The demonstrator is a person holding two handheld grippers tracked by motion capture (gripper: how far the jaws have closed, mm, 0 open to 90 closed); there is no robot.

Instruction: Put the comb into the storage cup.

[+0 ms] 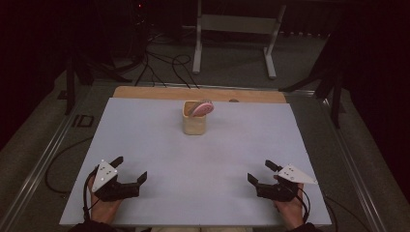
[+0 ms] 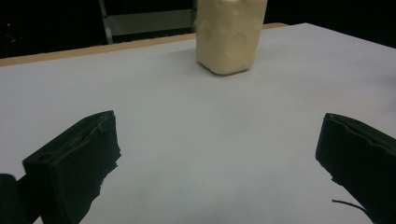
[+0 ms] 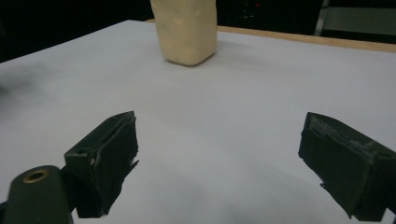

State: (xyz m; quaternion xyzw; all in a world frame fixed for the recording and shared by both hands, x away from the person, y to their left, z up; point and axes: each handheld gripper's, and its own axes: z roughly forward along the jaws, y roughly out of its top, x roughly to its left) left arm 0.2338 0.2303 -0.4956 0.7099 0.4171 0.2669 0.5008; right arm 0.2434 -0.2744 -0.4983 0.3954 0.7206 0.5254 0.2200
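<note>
Cup (image 1: pixel 195 123): cream-coloured, squarish, upright on the far middle of the white table (image 1: pixel 193 193), just short of the bare wooden strip (image 1: pixel 145 93) along the far edge. A pink round piece (image 1: pixel 201 108) sits tilted in its mouth, part of it above the rim. What the piece is cannot be told.

Left gripper (image 1: pixel 130 173): low at the near left of the table, held in a hand (image 1: pixel 104 208) at the near edge. Jaws spread wide, nothing between them. In the left gripper view the cup (image 2: pixel 229 35) stands well ahead, between the two jaws' lines, bare table before it.

Right gripper (image 1: pixel 262 173): low at the near right, held in the other hand (image 1: pixel 290 210). Jaws likewise spread wide, nothing between them. In the right gripper view the cup (image 3: pixel 185 30) stands well ahead, toward the left.

Both grippers: well apart from the cup and from each other, pointing inward toward the table's middle.

Beyond the table: a pale metal stand (image 1: pixel 232 29) and dark cables (image 1: pixel 164 67) on the floor.
</note>
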